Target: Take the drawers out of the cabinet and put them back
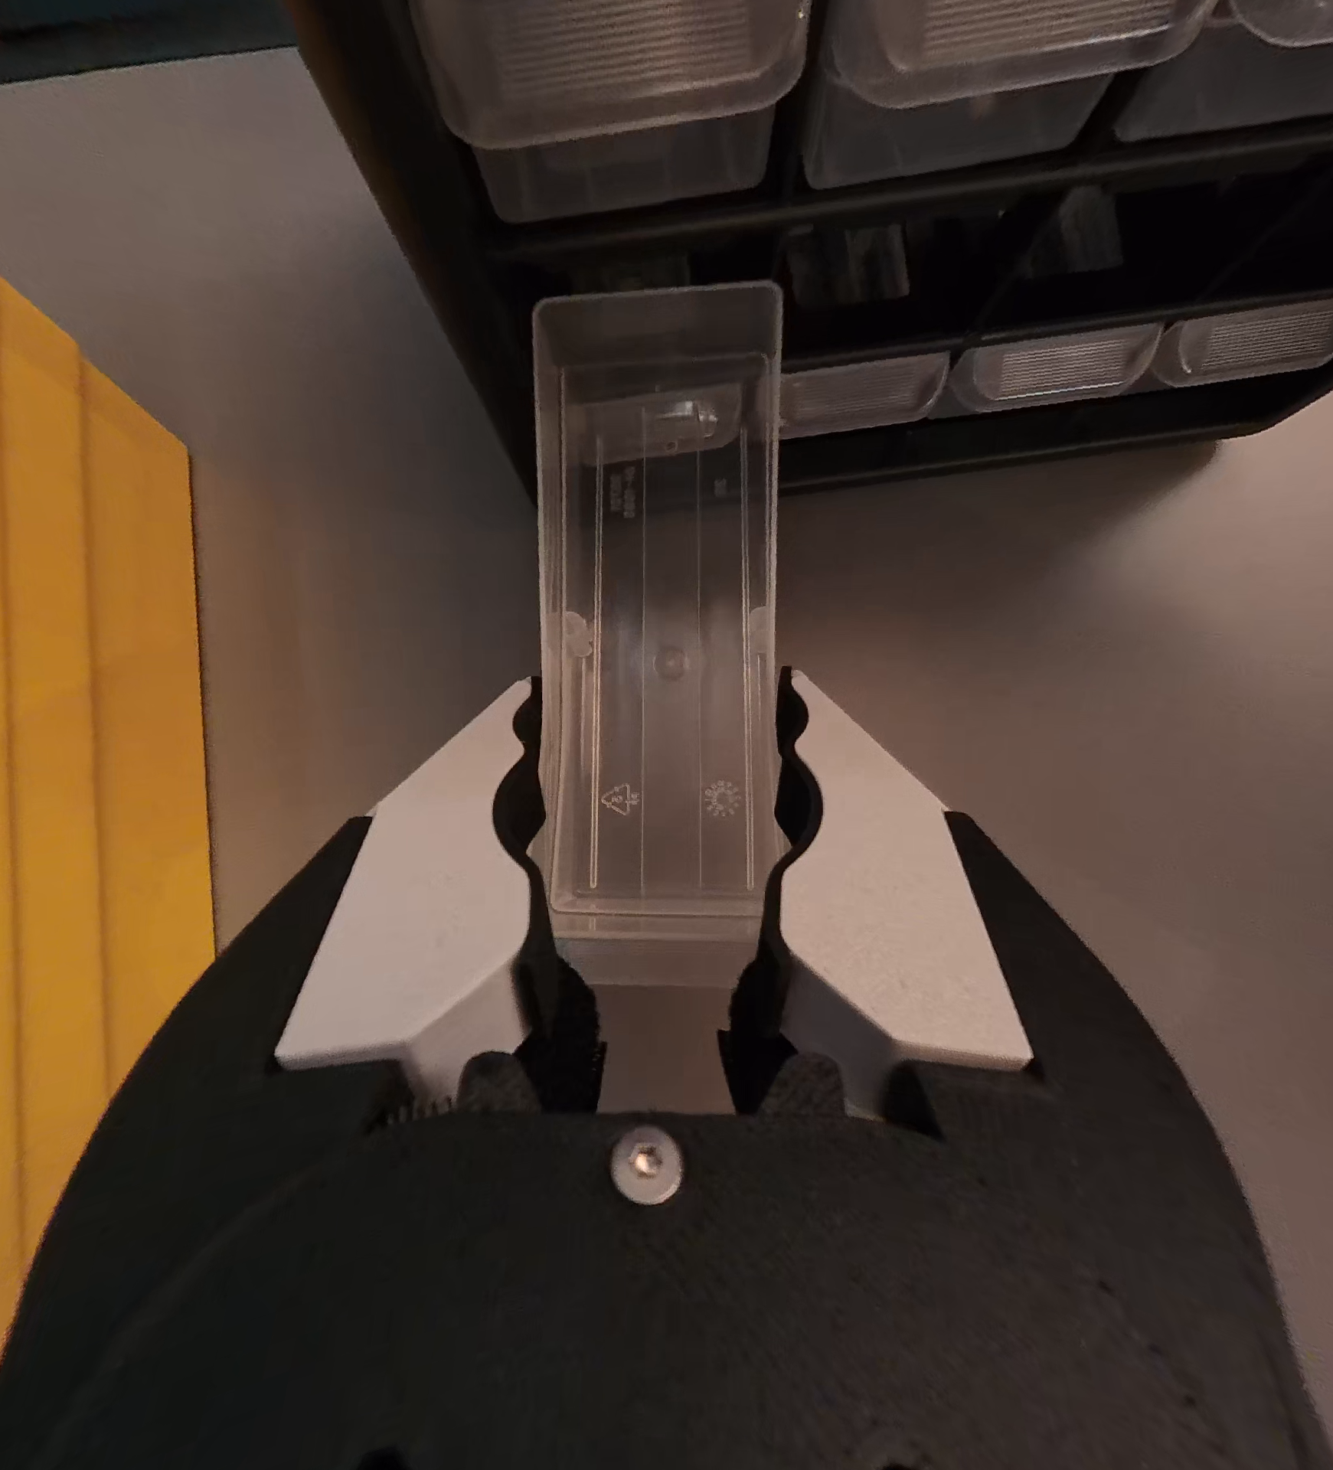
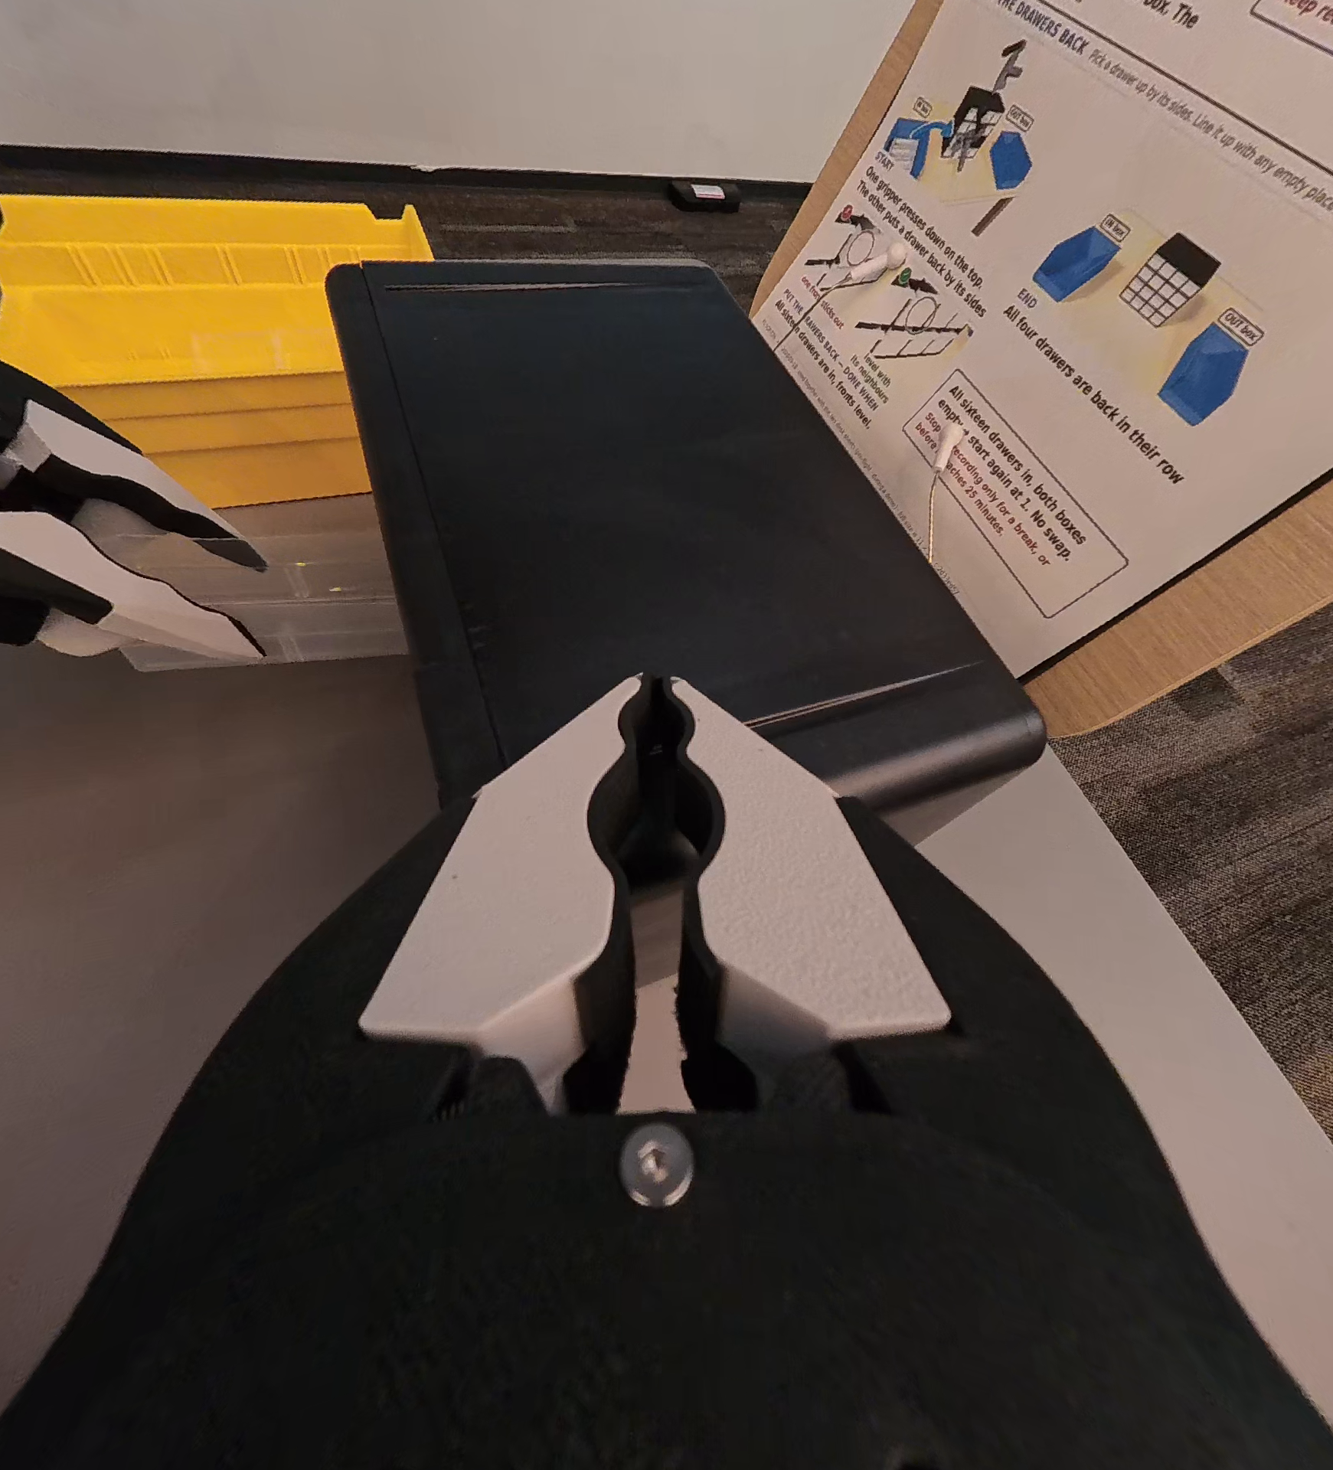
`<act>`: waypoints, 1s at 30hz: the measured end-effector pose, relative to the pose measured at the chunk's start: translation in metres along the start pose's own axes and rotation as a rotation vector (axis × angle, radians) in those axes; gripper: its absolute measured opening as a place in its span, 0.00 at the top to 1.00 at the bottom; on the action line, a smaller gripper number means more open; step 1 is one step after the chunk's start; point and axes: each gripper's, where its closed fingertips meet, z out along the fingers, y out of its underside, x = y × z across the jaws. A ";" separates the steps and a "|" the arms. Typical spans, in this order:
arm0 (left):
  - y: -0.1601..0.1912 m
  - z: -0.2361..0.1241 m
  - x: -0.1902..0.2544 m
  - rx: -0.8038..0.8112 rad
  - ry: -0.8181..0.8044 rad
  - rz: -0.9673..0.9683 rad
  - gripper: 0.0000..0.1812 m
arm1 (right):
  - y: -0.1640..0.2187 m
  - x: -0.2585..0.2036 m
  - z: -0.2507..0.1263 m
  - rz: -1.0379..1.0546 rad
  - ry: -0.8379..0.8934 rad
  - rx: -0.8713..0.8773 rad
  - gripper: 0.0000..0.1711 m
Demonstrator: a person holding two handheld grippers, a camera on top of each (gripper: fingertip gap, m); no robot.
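A: Left gripper (image 1: 659, 684)?
B: Jaws clamped on clear drawer (image 1: 655, 604), out in front of black cabinet (image 1: 965, 231), by its vacant slot.
A: Right gripper (image 2: 655, 684)?
B: Jaws closed, holding nothing, at cabinet top.

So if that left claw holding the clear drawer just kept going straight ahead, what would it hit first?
Probably the black cabinet. The left gripper grips a clear drawer whose far end points at the cabinet's open row, near its left edge. Depth is unclear, so it may enter a slot or strike the frame.
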 end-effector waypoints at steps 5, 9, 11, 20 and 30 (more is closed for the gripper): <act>-0.004 -0.003 0.000 -0.010 -0.009 0.000 0.69 | 0.000 0.000 0.000 0.006 -0.001 0.002 1.00; -0.007 -0.005 -0.003 -0.032 -0.018 -0.010 0.69 | 0.000 0.000 0.000 0.010 -0.004 0.005 1.00; -0.007 -0.005 -0.004 -0.046 -0.019 -0.012 0.69 | 0.000 0.000 0.000 0.012 -0.005 0.006 1.00; -0.014 -0.009 0.000 -0.123 -0.033 -0.025 0.68 | 0.000 0.000 0.000 0.011 -0.006 0.006 1.00; -0.021 -0.014 -0.001 -0.078 -0.038 -0.021 0.68 | 0.000 0.000 0.000 0.010 -0.004 0.006 1.00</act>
